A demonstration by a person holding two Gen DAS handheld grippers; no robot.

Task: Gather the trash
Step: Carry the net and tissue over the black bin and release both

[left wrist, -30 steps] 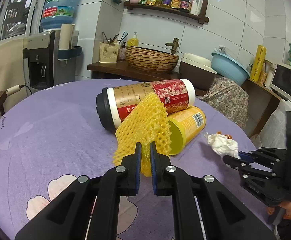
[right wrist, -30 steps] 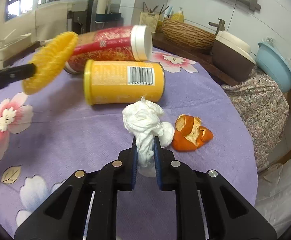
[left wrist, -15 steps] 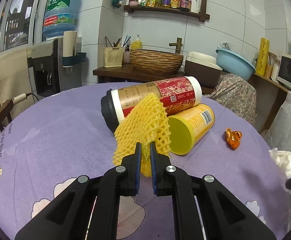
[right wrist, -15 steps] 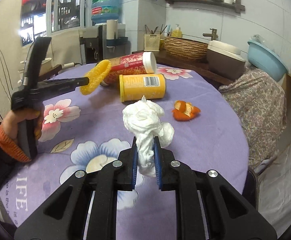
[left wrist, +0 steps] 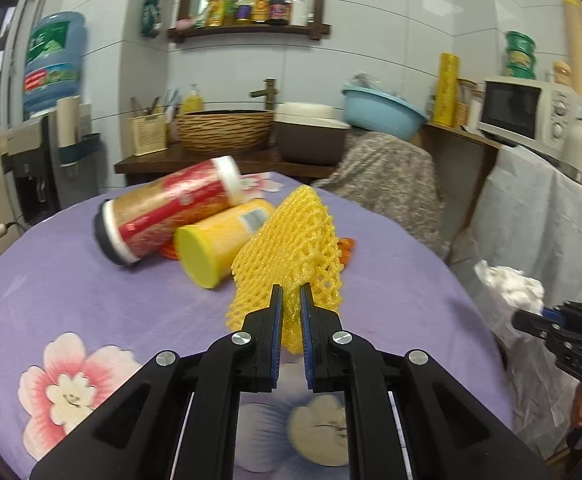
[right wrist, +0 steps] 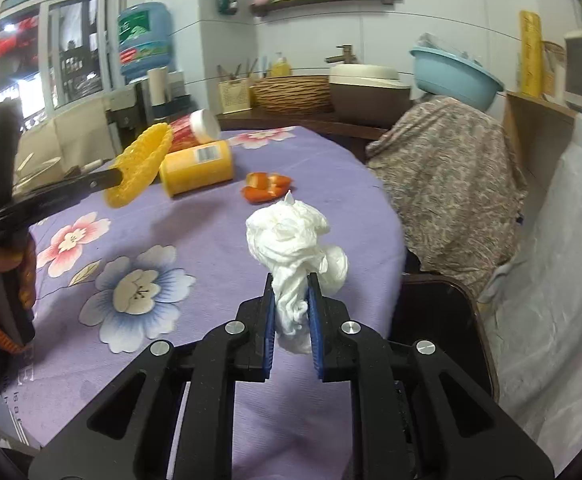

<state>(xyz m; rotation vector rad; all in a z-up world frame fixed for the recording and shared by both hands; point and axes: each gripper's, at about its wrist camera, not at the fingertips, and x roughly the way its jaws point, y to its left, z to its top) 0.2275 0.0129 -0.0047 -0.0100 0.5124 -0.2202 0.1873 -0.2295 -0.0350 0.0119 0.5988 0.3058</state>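
The right claw [right wrist: 290, 322] pinches only the tissue's [right wrist: 293, 240] tail beside the dark bin [right wrist: 443, 320]; the left claw [left wrist: 290, 320] grips foam netting [left wrist: 291, 248]. Either could slip free.

Barcode on the yellow can [right wrist: 197, 166], digits unreadable, print on the red canister [left wrist: 171, 212] too blurred to read

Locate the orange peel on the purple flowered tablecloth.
In the right wrist view, the orange peel lies right of the fallen yellow canister, beyond the crumpled white tissue.

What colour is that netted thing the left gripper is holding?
Bright yellow: the foam net in the left gripper, best seen in the left wrist view.
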